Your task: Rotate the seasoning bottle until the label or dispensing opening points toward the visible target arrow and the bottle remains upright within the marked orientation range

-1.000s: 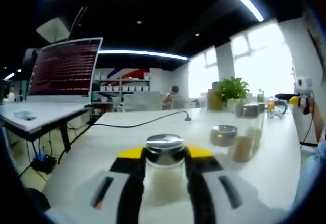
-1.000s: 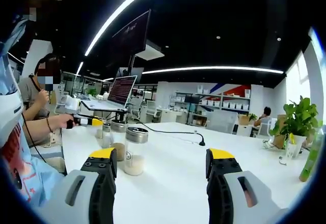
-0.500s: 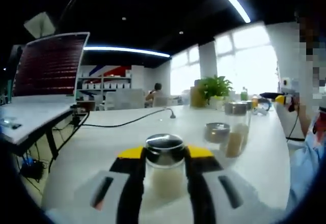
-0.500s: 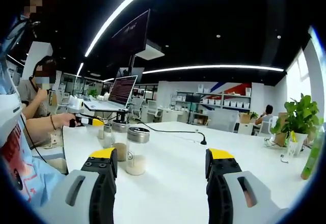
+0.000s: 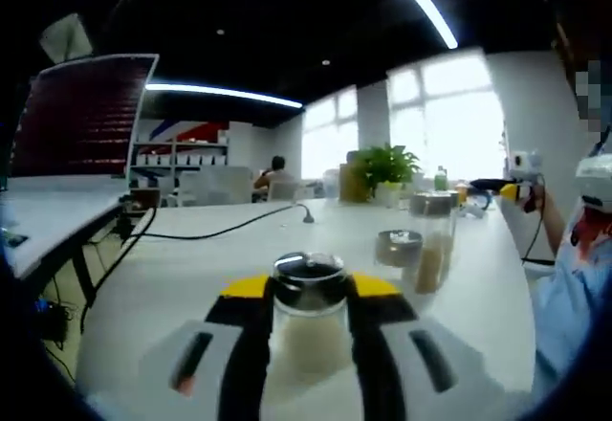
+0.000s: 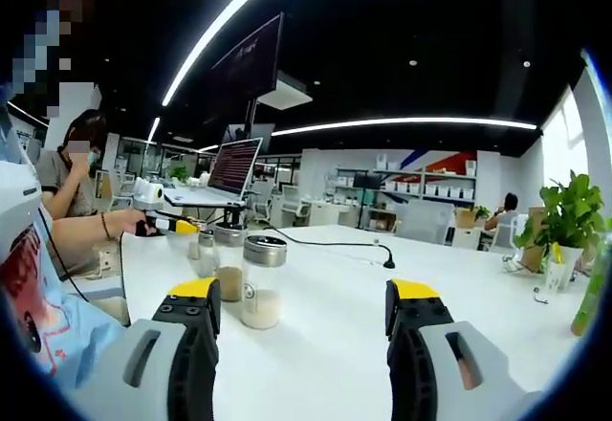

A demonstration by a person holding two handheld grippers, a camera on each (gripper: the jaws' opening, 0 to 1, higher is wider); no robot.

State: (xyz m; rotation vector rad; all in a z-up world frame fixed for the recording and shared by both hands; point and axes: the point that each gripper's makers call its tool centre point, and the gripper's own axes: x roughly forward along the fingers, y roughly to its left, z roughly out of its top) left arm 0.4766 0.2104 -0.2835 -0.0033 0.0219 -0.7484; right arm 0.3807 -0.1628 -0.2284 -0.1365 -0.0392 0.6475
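My left gripper [image 5: 308,295] is shut on a clear seasoning bottle [image 5: 308,321] with a shiny metal lid and pale contents, which stands upright on the white table [image 5: 182,268]. In the right gripper view the left gripper [image 6: 164,224] is far off at the left, held by a hand, with a small bottle [image 6: 194,245] at its yellow tip. My right gripper [image 6: 304,297] is open over the table [image 6: 325,354] with nothing between its jaws. It also appears far right in the left gripper view as the right gripper [image 5: 514,189].
Two more bottles [image 5: 400,254] [image 5: 431,234] stand between the grippers; from the right they are a near bottle [image 6: 263,283] and a brown-filled one [image 6: 228,266]. A black cable [image 5: 225,227], a potted plant [image 5: 385,166] and a laptop [image 6: 229,167] sit further back. A person [image 6: 76,177] sits at the left.
The left gripper view has swung, so the room slid left behind the held bottle, which stays in the jaws. The right gripper stays open and has barely moved.
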